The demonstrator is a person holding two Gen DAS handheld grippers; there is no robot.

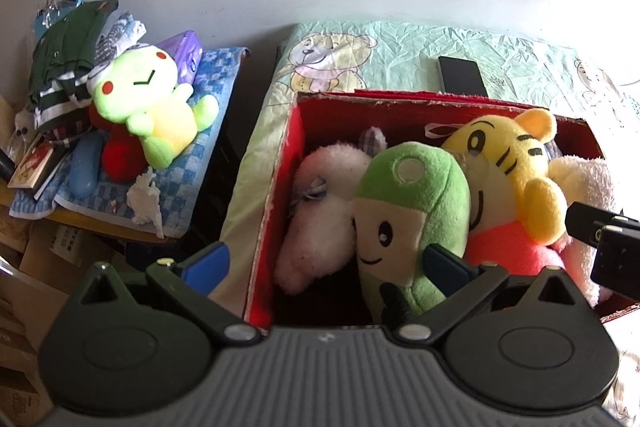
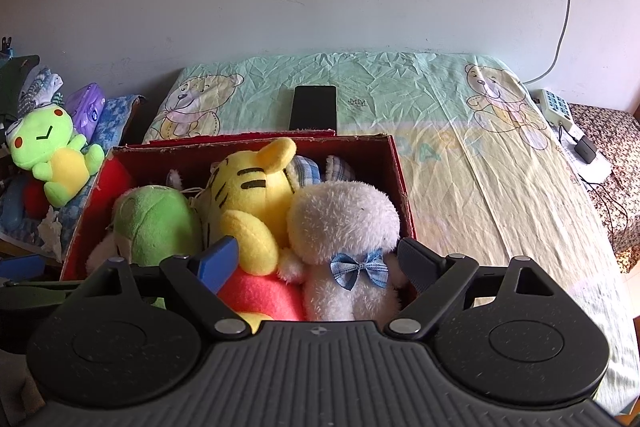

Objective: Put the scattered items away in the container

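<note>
Both grippers hover at the near edge of the red box (image 2: 394,163), which sits on the bed (image 2: 460,187) with its long axis running left to right. The left gripper (image 1: 326,261) has its fingers spread wide with nothing between them — its right finger (image 1: 448,265) touches the green plush (image 1: 416,211). The right gripper (image 2: 320,259) is spread wide too, its pads on either side of the white bunny (image 2: 344,223) but not closed on it.

Inside the box, four toys are packed side by side. At the left a white plush (image 1: 320,211) lies head-down towards the near wall. Next to it the green plush stands roughly upright, its face towards the left camera, leaning on the tiger (image 1: 508,163). The tiger sits upright in the middle with its ears up and its pink body (image 2: 260,291) low at the near wall. The bunny stands upright at the right end, blue bow (image 2: 360,269) facing the camera.

A phone (image 2: 314,107) lies on the bed just behind the box, long axis pointing away towards the wall. Off to the left — well apart from the box — a frog (image 1: 154,99) lies on its back on a cluttered table (image 1: 100,223), head towards the wall.
</note>
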